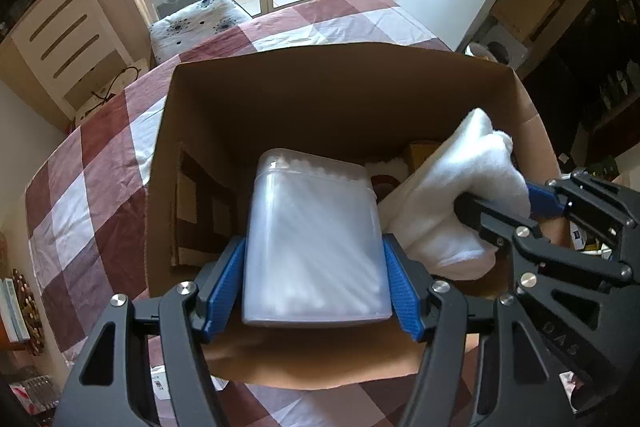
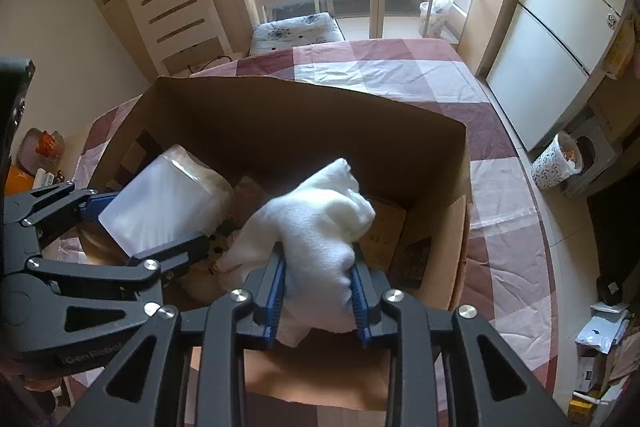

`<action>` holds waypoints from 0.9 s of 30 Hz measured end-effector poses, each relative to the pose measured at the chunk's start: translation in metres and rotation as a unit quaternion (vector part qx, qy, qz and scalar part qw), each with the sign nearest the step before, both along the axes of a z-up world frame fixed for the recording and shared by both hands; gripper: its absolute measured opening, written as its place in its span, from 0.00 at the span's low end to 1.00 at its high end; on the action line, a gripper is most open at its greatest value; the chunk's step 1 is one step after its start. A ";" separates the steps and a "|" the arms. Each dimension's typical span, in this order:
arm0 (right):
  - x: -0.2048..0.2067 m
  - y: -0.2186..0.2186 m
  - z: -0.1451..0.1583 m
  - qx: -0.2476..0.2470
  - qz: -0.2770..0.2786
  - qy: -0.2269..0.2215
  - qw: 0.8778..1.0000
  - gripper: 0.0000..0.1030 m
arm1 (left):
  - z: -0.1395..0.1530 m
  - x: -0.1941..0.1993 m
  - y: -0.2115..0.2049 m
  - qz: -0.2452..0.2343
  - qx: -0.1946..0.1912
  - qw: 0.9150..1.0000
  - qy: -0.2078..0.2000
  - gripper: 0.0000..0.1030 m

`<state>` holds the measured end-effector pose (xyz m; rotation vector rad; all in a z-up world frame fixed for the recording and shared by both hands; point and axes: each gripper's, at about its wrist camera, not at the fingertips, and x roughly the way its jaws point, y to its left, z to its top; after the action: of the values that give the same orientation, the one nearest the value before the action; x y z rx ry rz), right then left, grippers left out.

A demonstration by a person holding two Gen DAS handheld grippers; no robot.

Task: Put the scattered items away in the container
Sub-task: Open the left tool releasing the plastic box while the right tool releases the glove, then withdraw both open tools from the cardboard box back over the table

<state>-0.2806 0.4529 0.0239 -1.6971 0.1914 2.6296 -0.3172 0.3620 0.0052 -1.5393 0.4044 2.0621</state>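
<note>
The cardboard box (image 1: 320, 95) gapes just ahead of the left gripper (image 1: 316, 283), which is clamped on a clear plastic tub of cotton swabs (image 1: 316, 243) held inside the opening. Seen from the right wrist, the right gripper (image 2: 318, 297) pinches a white cloth (image 2: 320, 227) over the box. The placing step is under way; next, both should let go.

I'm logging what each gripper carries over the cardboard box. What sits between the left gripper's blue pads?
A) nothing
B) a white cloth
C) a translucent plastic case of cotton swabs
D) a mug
C: in the left wrist view the left gripper has its blue pads pressed against both sides of the translucent case over the box; the white cloth is in the right gripper.
</note>
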 end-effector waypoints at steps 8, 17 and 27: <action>-0.004 0.003 0.002 -0.006 -0.001 -0.002 1.000 0.38 | 0.000 0.000 0.001 -0.003 -0.007 1.000 0.002 0.66; -0.001 0.024 0.018 -0.052 -0.044 0.002 0.998 0.47 | 0.020 0.002 -0.007 0.005 0.013 1.000 0.023 0.85; 0.016 0.032 0.036 -0.064 -0.061 0.011 0.996 0.47 | 0.033 0.011 -0.014 0.013 0.017 0.999 0.024 0.88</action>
<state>-0.2641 0.4853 0.0602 -1.6330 0.4586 2.5995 -0.3062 0.3484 0.0386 -1.4861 0.3671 2.1180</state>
